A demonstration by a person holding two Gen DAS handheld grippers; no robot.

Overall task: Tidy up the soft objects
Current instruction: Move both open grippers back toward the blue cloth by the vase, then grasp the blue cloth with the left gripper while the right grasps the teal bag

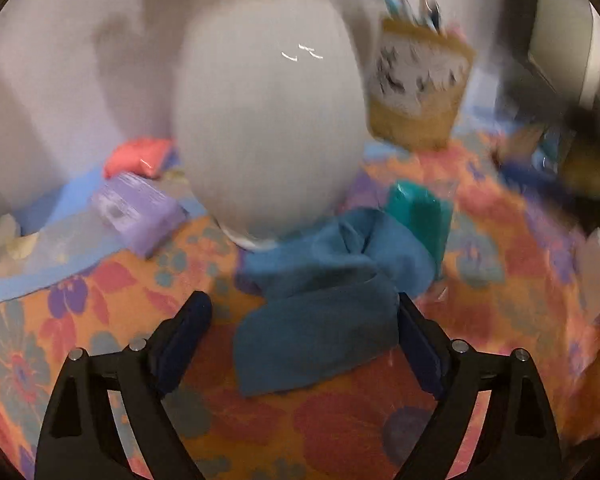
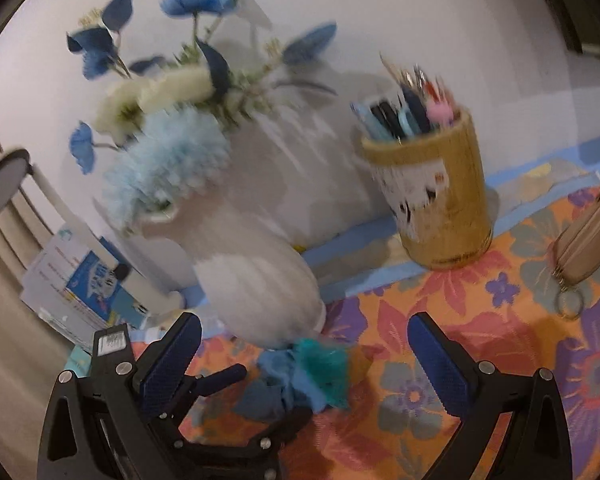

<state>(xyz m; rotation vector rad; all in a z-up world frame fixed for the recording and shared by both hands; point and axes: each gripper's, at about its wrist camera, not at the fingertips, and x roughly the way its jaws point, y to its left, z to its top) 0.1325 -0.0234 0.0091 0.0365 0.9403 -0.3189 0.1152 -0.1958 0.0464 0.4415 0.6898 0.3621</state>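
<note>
Left gripper [image 1: 300,320], jaws spread, is straddling the blue cloth [image 1: 316,320]; right gripper [image 2: 300,360], also spread, is hovering farther off.

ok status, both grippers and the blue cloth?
Left gripper open, straddling blue cloth. Right gripper open, empty. White vase right behind the cloth.

We cannot read any words or numbers here. The yellow pen cup [image 2: 436,200] has a white label with small dark marks, but they are too blurry. The blue and white papers [image 2: 84,280] by the wall have print, too small to read. A tiny sticker [image 2: 114,339] is blurry too.
</note>
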